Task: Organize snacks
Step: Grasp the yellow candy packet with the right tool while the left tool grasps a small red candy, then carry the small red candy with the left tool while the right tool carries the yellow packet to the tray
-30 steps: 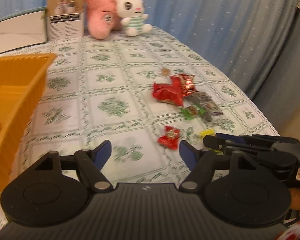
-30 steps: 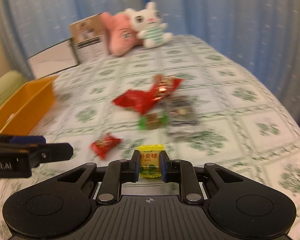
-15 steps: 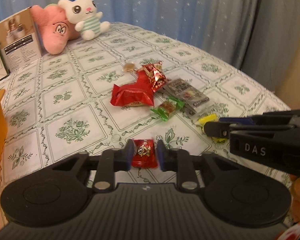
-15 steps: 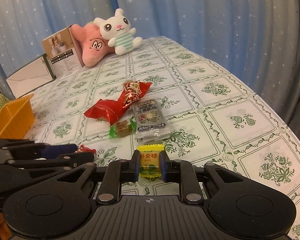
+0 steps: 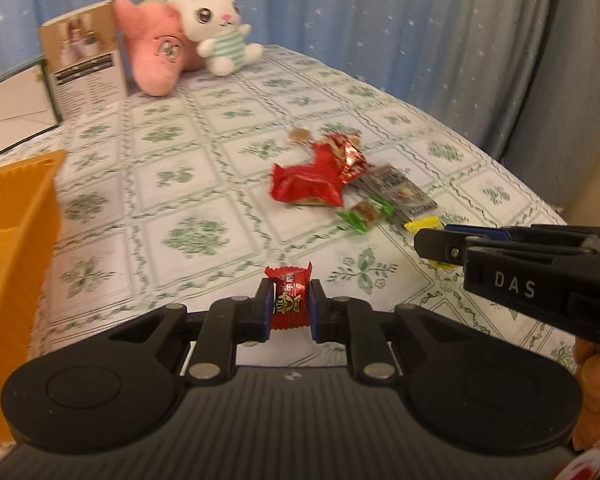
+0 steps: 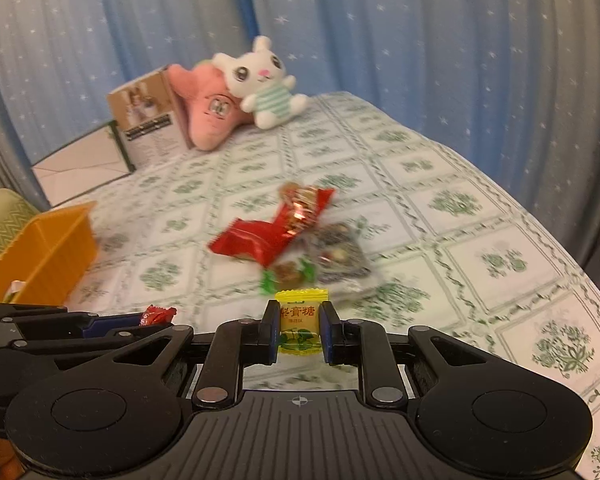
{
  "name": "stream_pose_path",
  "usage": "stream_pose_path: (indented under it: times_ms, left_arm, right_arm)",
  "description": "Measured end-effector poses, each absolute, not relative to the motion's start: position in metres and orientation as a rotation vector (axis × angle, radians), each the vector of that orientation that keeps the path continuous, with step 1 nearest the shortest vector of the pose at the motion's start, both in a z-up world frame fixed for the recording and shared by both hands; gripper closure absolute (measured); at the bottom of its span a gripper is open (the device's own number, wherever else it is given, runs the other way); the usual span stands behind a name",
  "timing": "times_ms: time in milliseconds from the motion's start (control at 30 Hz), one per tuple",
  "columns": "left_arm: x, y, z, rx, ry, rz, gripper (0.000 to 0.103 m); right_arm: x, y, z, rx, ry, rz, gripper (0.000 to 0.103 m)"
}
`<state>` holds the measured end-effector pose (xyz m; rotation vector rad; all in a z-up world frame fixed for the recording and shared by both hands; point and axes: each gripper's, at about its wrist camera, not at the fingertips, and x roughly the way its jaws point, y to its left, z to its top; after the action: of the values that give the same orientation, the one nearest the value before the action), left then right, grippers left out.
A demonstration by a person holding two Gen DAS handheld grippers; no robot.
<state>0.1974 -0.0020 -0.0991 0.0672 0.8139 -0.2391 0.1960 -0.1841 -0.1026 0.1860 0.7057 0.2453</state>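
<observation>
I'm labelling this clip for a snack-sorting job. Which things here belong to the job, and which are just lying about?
Job: red candy in left gripper; yellow candy in right gripper; snack pile; orange bin.

Lying about: bunny; pink plush; box.

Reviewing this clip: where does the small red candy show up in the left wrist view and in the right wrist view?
Left wrist view: red candy at lower centre, pinched in the left gripper.
Right wrist view: only its crinkled end shows at lower left, sticking out past that gripper's fingers.
Shared landmark: the white bunny plush at the table's far end.
</observation>
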Motion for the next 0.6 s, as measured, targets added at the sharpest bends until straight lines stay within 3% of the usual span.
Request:
stream_pose_path:
  times_ms: [600]
  left_arm:
    - [0.161, 0.061, -0.044, 0.004, 0.746, -0.109, 0.087]
  right_arm:
    - [0.175, -0.121, -0.048, 0.136, 0.597, 0.412, 0.083]
